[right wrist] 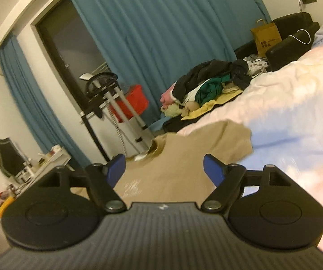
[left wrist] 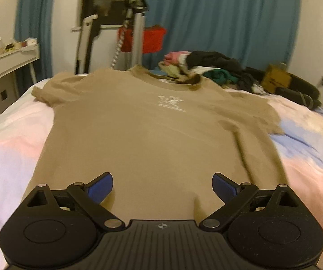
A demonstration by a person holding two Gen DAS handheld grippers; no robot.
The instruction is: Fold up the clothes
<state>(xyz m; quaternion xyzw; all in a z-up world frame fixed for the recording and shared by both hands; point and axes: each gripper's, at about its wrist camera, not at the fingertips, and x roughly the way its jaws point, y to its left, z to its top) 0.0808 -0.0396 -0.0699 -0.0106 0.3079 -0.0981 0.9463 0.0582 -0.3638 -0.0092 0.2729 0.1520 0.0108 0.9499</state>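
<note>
- The tan cotton T-shirt (left wrist: 152, 121) lies flat on the pastel bed (left wrist: 8, 157), long axis running away from my left fingers (left wrist: 162, 185), hem nearest.
- Both pairs of fingers gape open and empty; my right fingers (right wrist: 164, 168) hover nearer its collar.

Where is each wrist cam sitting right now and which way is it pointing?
Left wrist: low at the hem of the tan T-shirt, facing up its length to the collar; open left gripper shows.
Right wrist: rolled, over the shirt's chest print, facing the teal curtain; open right gripper shows.
Shared: T-shirt, clothes pile, garment steamer, brown paper bag.
</note>
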